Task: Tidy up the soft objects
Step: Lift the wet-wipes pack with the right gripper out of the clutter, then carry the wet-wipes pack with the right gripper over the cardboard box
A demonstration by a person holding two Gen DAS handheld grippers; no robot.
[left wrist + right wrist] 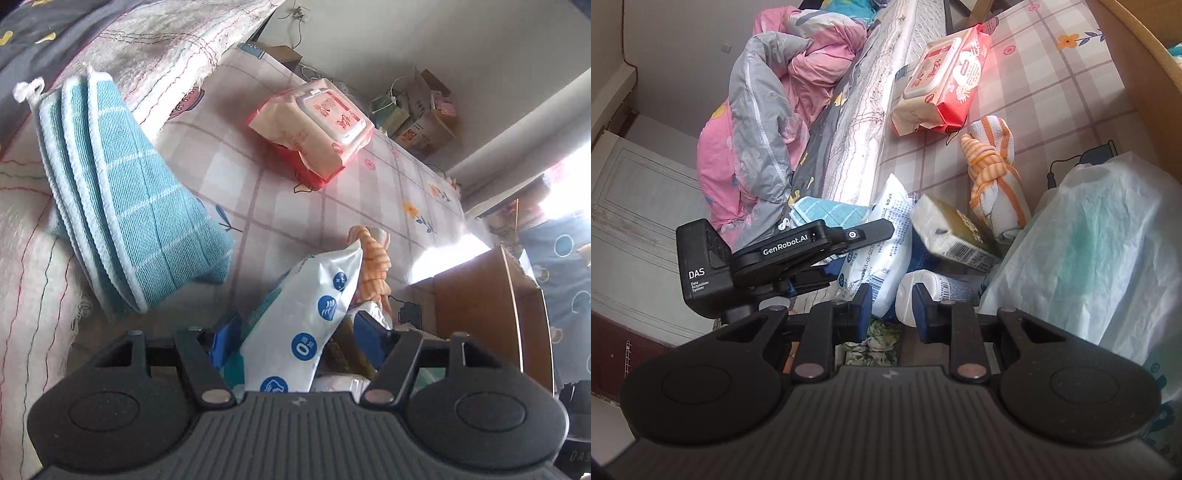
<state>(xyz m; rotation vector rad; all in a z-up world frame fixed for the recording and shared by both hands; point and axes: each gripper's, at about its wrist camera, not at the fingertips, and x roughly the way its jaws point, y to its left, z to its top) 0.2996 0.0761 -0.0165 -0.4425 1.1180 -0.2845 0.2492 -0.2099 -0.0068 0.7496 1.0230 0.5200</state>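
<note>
A: Left wrist: our left claw (295,339) stands apart around the white wipes pack (314,314), pads not pressing it. The blue cloths (125,206) sit at 10 o'clock, the red wipes pack (317,125) at 12 on the checked sheet (388,192).

B: Right wrist: our right claw (891,306) is narrowly parted, gripping nothing, over a white bottle (938,291). The orange striped towel (993,177) lies at 1 o'clock.
</note>
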